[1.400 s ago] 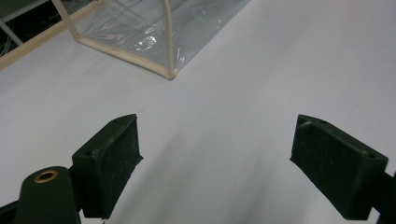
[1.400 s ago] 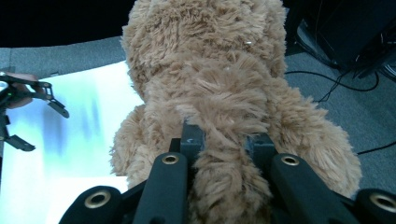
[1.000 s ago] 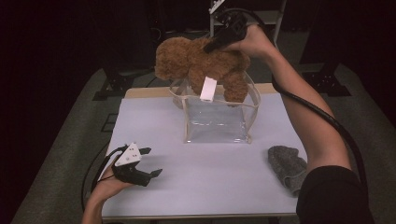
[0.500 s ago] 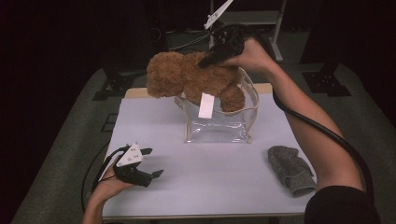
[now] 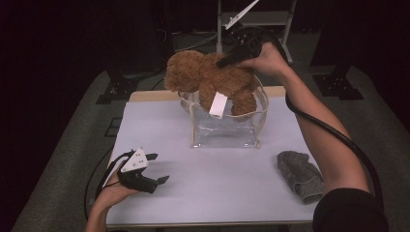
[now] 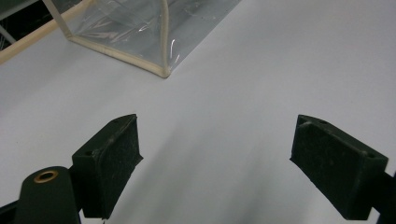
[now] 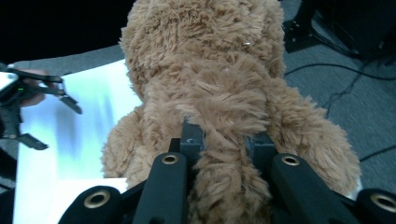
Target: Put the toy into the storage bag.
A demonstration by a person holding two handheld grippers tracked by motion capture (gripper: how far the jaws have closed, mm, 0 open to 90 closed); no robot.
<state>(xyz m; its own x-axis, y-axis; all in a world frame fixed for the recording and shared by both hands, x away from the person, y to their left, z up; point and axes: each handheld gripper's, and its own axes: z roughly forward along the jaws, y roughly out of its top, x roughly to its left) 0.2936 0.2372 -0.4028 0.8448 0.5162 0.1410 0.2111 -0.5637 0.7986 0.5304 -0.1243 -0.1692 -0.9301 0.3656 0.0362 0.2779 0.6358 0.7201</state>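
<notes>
Right gripper (image 7: 223, 140) pinches teddy (image 5: 212, 79) above, perhaps touching, bag rim (image 5: 258, 94).

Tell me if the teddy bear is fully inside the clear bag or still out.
Mostly out. The teddy bear hangs over the clear bag, clamped in the right gripper; just its legs dip past the rim.

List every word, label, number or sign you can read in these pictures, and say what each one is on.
No text can be read.
White tag hanging from the brown teddy bear: looks blank at this size; any print is too small to tell.
Grey plate on the left gripper: dark dots, no letters.
Clear plastic bag, grey cloth, white table: no markings.
</notes>
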